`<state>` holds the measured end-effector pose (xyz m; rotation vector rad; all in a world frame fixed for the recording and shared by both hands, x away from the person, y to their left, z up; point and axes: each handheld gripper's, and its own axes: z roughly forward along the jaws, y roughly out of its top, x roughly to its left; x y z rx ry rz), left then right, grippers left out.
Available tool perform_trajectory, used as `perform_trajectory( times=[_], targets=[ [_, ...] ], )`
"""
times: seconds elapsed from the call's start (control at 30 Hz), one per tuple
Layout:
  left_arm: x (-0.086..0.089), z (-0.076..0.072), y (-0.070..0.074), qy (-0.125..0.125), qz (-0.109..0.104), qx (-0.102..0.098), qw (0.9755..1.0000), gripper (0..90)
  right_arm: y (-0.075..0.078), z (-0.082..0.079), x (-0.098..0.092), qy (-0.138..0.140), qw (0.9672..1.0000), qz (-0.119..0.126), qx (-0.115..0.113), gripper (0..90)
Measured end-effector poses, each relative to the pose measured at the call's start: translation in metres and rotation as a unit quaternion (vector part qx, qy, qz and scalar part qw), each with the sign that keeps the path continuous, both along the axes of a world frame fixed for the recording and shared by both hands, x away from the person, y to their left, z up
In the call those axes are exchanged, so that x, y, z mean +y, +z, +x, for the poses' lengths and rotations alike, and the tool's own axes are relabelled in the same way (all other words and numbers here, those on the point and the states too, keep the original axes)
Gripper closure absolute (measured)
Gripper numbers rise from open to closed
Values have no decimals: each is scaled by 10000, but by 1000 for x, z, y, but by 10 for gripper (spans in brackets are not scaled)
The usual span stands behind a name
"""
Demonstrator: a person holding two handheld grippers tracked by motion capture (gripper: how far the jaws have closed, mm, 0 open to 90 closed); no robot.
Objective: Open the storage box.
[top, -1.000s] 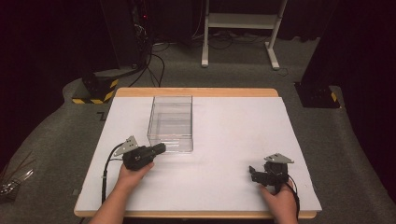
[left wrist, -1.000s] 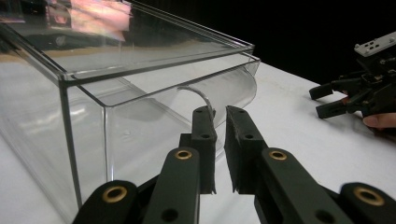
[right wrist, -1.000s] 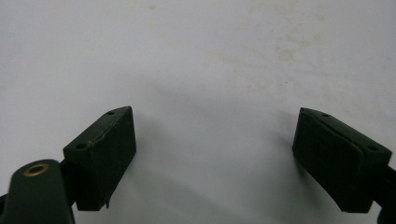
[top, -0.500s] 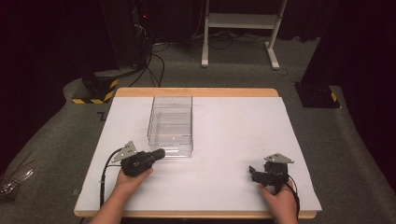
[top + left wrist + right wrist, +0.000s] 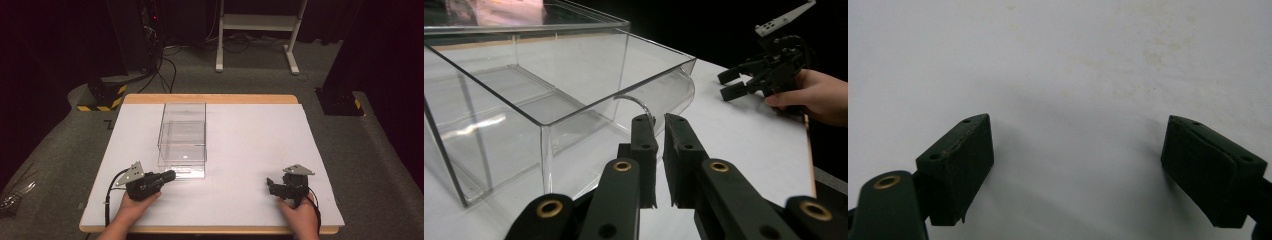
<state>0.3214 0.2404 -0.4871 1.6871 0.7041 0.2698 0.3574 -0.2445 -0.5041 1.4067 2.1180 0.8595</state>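
Left claw [image 5: 169,175]: drawn back toward the near edge since a second ago; jaws nearly closed, empty.
Right claw [image 5: 270,185]: unmoved, spread wide.
Clear box [image 5: 182,140]: left-centre on white surface [image 5: 250,145], just beyond left claw.

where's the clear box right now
In the high view the clear box sits left of centre on the white table, just beyond the left tool.
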Motion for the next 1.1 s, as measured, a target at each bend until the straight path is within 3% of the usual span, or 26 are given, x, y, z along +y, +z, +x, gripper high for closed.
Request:
perform_trajectory(
  times=[0.43, 0.83, 1.1],
  targets=[
    [-5, -24, 0, -303, 144, 1, 9994, 849, 0, 0, 0, 1, 10000, 1, -1, 138],
    [3, -40, -3, -511, 92, 74, 9986, 848, 0, 0, 0, 9, 10000, -9, -8, 139],
    [6, -43, -3, -524, 86, 70, 9986, 845, 0, 0, 0, 3, 10000, 0, -2, 139]
  ],
)
